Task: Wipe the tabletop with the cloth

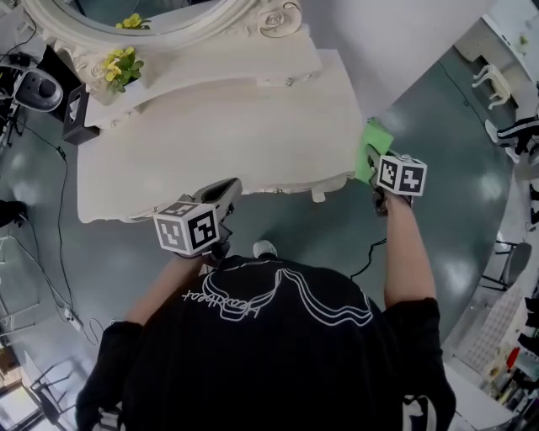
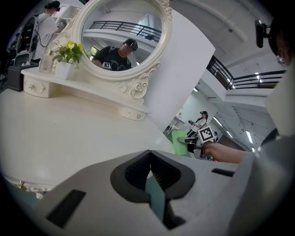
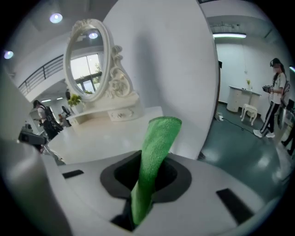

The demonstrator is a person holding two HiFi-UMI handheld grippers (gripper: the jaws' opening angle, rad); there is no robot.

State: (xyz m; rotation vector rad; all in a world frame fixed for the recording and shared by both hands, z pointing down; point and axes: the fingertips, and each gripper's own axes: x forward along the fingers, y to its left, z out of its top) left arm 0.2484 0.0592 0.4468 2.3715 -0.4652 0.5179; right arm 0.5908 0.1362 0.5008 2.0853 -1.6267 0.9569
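One cloth [image 1: 373, 145]; one table [image 1: 210, 143]; one mirror [image 1: 168, 18]; one potted plant [image 1: 121, 67]; two tongs: left tongs [image 1: 224, 190], right tongs [image 1: 376, 168].

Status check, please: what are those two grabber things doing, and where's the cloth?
Right gripper shut on green cloth, at right edge of tabletop. Left gripper shut, empty, near front edge. Flower pot sits on rear shelf.

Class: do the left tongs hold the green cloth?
No, the left tongs are shut on nothing; the right tongs grip the cloth.

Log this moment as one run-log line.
right gripper: shut on green cloth, at right edge of tabletop | left gripper: shut, empty, at front edge
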